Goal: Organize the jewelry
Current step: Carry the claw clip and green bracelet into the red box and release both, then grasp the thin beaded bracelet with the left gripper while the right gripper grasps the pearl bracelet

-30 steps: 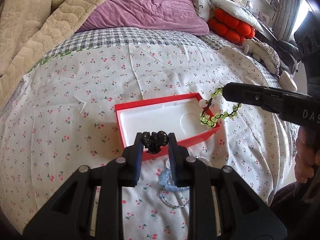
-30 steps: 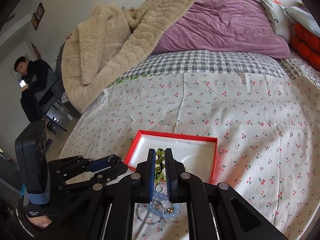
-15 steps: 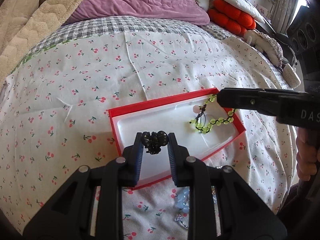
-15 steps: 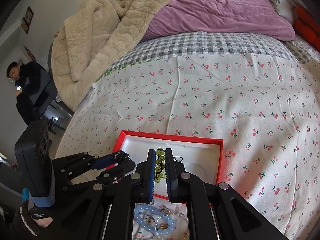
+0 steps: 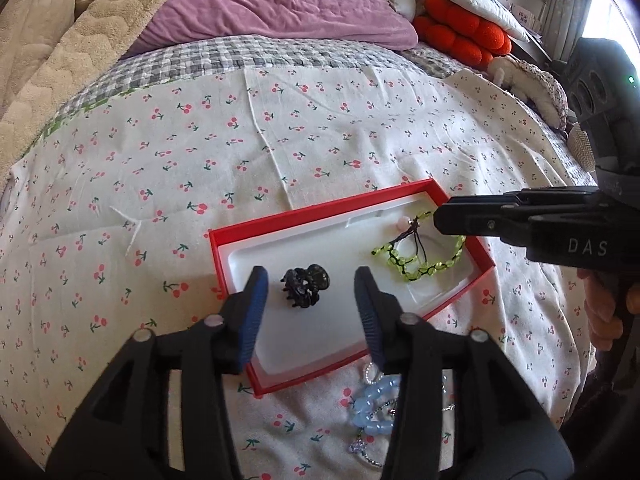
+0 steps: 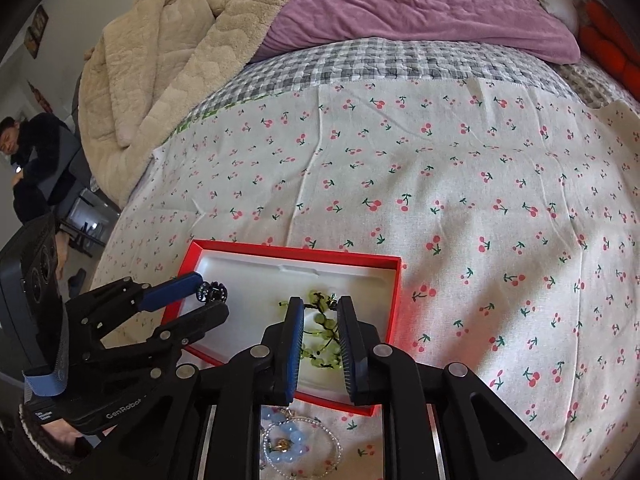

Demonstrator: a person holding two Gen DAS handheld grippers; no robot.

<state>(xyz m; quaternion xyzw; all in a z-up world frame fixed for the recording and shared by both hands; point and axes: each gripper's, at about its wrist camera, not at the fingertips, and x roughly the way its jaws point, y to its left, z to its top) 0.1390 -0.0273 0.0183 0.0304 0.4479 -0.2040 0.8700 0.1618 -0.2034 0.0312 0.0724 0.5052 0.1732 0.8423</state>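
Now | both claws parted inside red box (image 5: 256, 227) walls | cloth (image 5: 320, 128) open beyond

You have one red box (image 5: 464, 208) with a white liner on the bed (image 5: 320, 140). Inside it you can count two pieces: one black hair claw (image 5: 305, 286) and one green beaded bracelet (image 5: 420, 262). Outside the box, on the near side, lies one cluster of pale blue beads (image 5: 374, 410) tangled with thin silver chains (image 6: 320, 444); how many separate pieces that makes you cannot tell. You hold two hand-held grippers, one left hand-held gripper (image 5: 308, 292) and one right hand-held gripper (image 6: 318, 320). At the head of the bed there is one purple pillow (image 5: 272, 4), one beige blanket (image 6: 168, 52) and one red cushion (image 5: 460, 38).
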